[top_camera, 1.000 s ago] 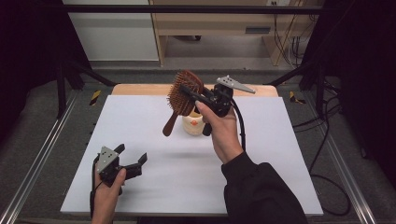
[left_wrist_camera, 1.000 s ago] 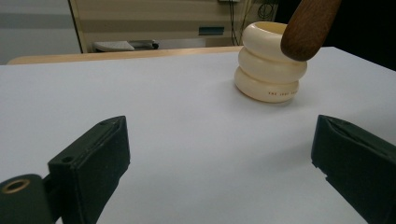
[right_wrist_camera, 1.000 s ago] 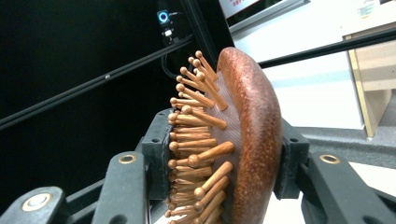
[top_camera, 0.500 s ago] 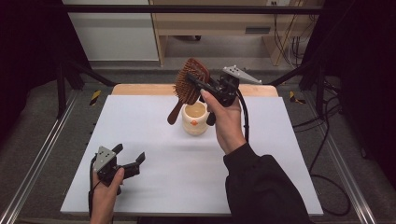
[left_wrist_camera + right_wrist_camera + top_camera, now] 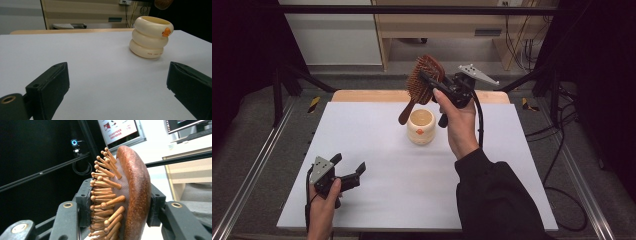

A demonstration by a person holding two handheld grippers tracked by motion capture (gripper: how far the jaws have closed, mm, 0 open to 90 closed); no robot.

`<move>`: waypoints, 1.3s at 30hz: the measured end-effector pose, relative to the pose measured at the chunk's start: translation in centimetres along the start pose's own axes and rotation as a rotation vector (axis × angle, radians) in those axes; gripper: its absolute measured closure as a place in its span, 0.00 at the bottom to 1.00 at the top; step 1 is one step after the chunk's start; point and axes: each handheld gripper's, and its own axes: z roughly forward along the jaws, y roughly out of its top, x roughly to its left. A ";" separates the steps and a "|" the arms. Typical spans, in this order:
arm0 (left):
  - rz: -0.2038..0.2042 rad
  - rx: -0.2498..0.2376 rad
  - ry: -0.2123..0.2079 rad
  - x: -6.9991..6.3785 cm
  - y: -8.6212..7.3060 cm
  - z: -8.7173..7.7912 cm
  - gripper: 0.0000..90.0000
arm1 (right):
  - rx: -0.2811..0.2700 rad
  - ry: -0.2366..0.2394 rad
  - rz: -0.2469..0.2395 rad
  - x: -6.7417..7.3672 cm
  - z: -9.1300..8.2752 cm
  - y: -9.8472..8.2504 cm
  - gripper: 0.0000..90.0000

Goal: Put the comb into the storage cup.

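My right tool (image 5: 430, 82), clamped on the head of the wooden hairbrush (image 5: 424, 82), has risen and drifted toward the far edge of the worktop (image 5: 377, 130). A second ago the brush head hung just above the cream cup (image 5: 421, 126), with its handle slanting down on the cup's left-edge side; now the head stands higher and beyond the far edge, and the handle tip has lifted to hang just beside the cup's rim. My right hand (image 5: 459, 125), which then overlapped the cup, has moved off toward the far-right corner, so the whole cup is now uncovered.
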 end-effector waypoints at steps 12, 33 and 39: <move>-0.006 -0.004 -0.004 0.0 0.0 0.0 0.05 | -0.010 -0.043 0.002 -1.2 -0.5 0.5 0.57; -0.004 -0.007 -0.013 -0.1 0.0 0.1 0.05 | -0.006 -0.087 -0.027 -2.4 -0.2 0.4 0.57; 0.005 -0.010 -0.014 -0.1 0.0 0.1 0.04 | -0.001 -0.105 -0.043 -2.8 -0.3 0.3 0.56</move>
